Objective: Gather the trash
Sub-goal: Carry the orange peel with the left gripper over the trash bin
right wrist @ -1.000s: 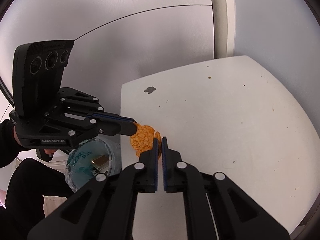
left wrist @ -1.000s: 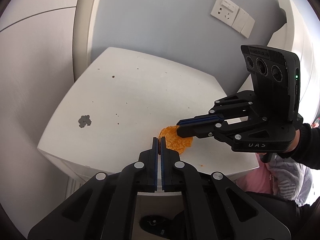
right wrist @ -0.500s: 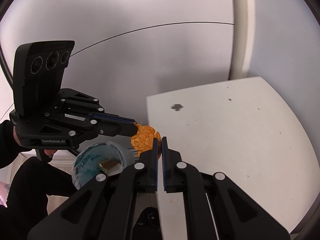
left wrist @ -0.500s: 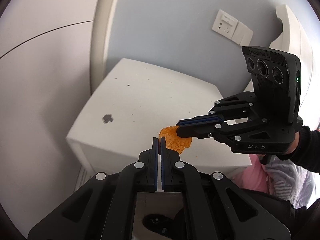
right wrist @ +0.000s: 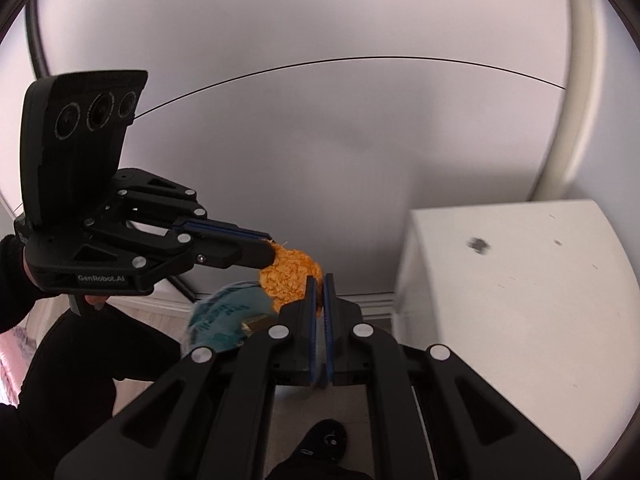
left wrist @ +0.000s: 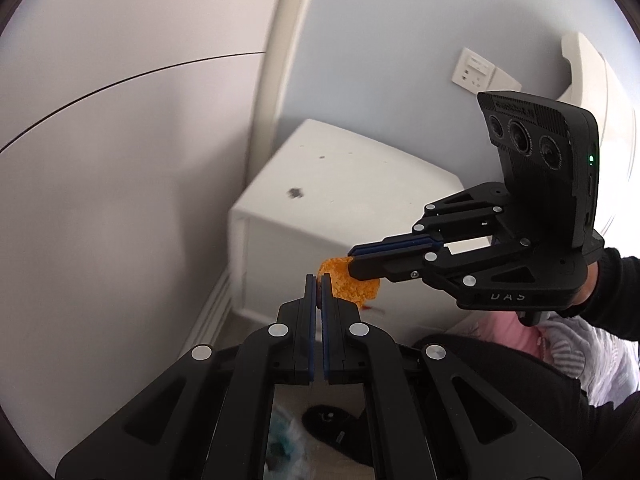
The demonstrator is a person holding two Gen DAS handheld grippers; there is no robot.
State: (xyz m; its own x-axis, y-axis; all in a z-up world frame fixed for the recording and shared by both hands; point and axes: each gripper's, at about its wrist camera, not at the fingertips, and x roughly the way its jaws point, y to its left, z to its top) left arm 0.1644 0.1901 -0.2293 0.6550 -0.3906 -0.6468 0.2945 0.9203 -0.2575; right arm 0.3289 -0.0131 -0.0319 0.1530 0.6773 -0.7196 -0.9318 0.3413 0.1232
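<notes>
In the right wrist view, the left gripper at 9 o'clock reads "GenRobot.AI" and pinches one orange peel. A teal-lined trash bin, one only, sits at 7 o'clock below it. The right gripper, lettered "DAS" in the left wrist view, clamps the same peel at center. One white cabinet stands at 3 o'clock.

The left gripper carries white lettering on the side of its black body — "GenRobot.AI". The right gripper shows "DAS" on its black body — the only other legible text.
</notes>
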